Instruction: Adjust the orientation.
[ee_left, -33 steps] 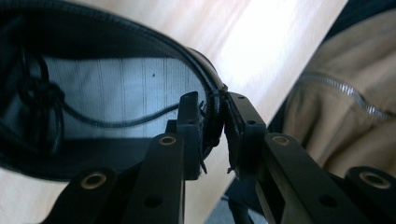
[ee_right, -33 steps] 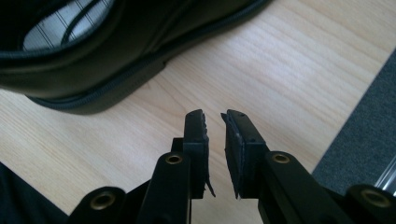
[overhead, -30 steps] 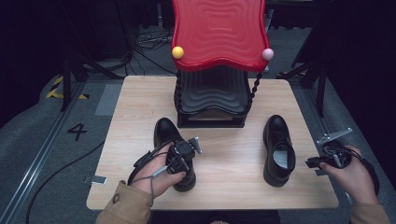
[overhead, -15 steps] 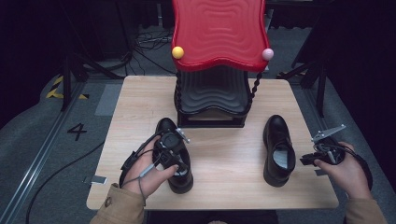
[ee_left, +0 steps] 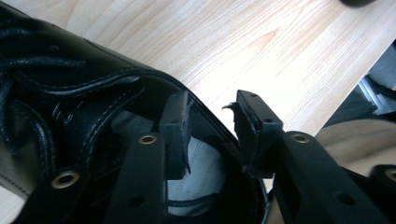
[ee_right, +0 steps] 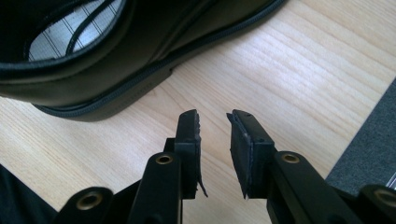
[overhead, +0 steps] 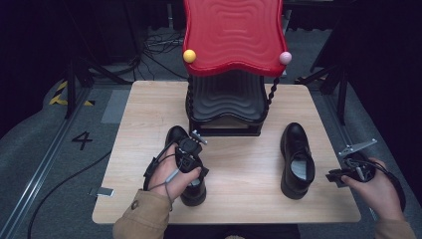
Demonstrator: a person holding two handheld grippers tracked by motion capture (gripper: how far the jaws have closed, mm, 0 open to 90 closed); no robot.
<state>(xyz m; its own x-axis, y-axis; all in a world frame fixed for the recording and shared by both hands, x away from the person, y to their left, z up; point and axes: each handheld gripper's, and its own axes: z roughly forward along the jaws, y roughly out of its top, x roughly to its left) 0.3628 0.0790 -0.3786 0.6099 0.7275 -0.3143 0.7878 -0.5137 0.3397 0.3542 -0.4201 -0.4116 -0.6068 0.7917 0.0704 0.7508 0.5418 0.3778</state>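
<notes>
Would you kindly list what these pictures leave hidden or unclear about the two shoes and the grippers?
- High view: the hand hides much of the left shoe and the left gripper tips.
- Left gripper view: one jaw is inside the collar, one outside; whether the pads press it is unclear.
- Right gripper view: the right shoe is cut off by the frame's edge.
- High view: the right gripper looks too small to judge.

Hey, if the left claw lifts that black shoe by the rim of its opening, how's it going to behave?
The left shoe probably hangs toe-down, since the left claw straddles only the heel-side collar. That thin stitched leather may flex under a pinch. The glossy surface looks slippery, so it could slide.
</notes>
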